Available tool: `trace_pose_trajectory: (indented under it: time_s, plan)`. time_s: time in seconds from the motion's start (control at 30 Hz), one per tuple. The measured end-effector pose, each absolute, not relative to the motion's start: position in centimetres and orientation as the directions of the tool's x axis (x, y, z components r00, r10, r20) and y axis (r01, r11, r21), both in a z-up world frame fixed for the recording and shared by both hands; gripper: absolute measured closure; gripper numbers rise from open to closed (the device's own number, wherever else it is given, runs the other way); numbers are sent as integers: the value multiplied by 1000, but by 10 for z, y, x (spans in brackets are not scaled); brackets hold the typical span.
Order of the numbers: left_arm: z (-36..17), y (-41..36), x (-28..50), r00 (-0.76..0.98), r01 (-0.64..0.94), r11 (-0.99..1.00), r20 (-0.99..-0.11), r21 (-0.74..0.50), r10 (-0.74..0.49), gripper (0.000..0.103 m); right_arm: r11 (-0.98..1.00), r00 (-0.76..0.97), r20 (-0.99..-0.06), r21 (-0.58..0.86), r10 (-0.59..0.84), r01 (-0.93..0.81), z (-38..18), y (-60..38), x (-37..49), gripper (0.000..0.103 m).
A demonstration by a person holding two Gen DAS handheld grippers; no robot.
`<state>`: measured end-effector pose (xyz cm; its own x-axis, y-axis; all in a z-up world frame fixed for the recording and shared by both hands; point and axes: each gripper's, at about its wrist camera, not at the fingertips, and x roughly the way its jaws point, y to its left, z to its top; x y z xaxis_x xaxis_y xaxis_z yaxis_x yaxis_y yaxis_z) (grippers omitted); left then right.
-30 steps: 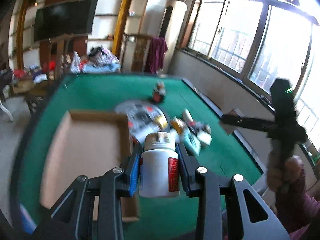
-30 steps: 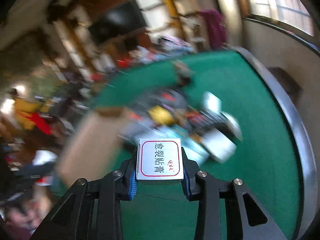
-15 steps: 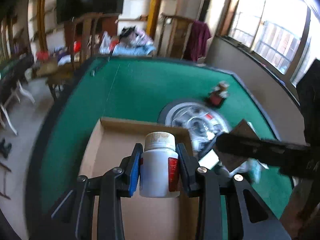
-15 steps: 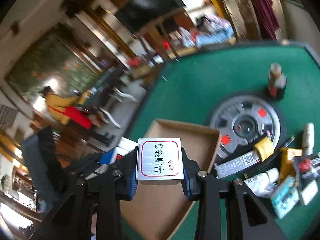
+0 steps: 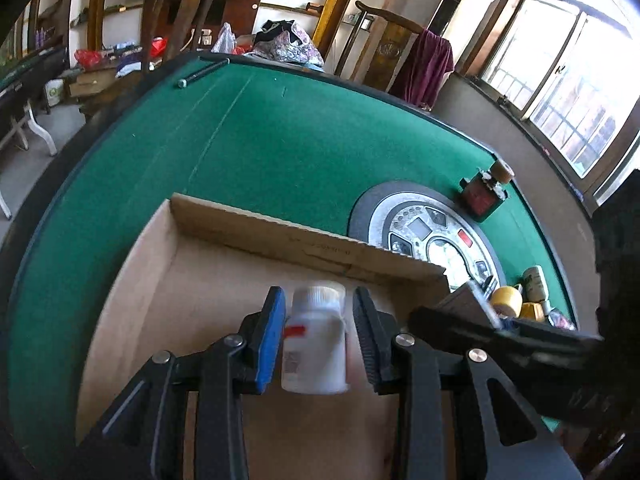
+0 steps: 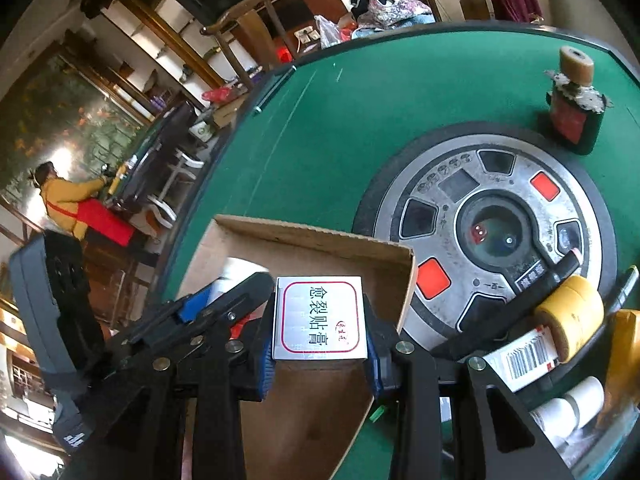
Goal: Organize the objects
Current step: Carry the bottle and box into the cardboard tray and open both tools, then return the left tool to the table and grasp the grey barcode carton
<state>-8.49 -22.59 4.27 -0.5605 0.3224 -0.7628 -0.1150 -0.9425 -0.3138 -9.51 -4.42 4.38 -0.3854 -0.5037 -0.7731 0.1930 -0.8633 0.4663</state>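
The left gripper [image 5: 318, 340] hung over the open brown cardboard box [image 5: 224, 272] near the green tabletop's [image 5: 280, 140] near edge, its fingers parted around a blurred white plastic pill bottle [image 5: 314, 346], apparently releasing it. The right gripper [image 6: 318, 320] clamped a silver ointment carton [image 6: 319, 319] above the same box, probably next.

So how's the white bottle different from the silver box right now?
The white bottle is a round, capped container and motion-blurred; the silver box is flat-faced, red-bordered with printing, and sharp. The bottle sits loose between open jaws; the box is clamped. Both are over the cardboard box.
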Motion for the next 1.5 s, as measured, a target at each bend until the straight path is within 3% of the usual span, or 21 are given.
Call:
trace_pose_trajectory:
  time_s: [0.13,0.2,0.27,0.4,0.6,0.93,1.07,1.2,1.33,1.5]
  plan:
    - [37,-231,-87,-563,-87,-936,-759,-340,328,54,-877,-402,-780,444,-480,187,41,-43,-97,63]
    - [38,-237,-85,-576,-64,-932,-750,-356,326,46,-875,-413,-773,450,-482,180,41,-38,-97,57]
    - [42,-245,-78,-597,-34,-935,-743,-353,302,44,-863,-428,-752,470,-501,184,45,-33,-94,43]
    - [46,-257,-57,-640,42,-944,-734,-328,227,35,-853,-455,-727,489,-514,183,57,-24,-85,35]
    - [25,-280,-28,-608,179,-901,-764,-395,214,34,-857,-523,-689,480,-502,191,80,3,-51,27]
    - [27,-296,17,-640,226,-871,-740,-437,206,34,-878,-610,-663,463,-434,121,90,82,13,22]
    - [63,-266,27,-681,100,-929,-705,-357,198,30,-893,-676,-648,449,-352,35,88,133,35,19]
    - [90,-198,28,-683,-104,-978,-702,-179,201,27,-895,-716,-641,444,-276,-52,80,177,40,18]
    - [86,-131,4,-627,-258,-964,-749,-61,215,27,-883,-734,-639,454,-230,-118,66,214,37,18]
    - [57,-79,-32,-558,-330,-943,-816,51,151,32,-851,-741,-629,501,-234,-156,47,242,36,18]
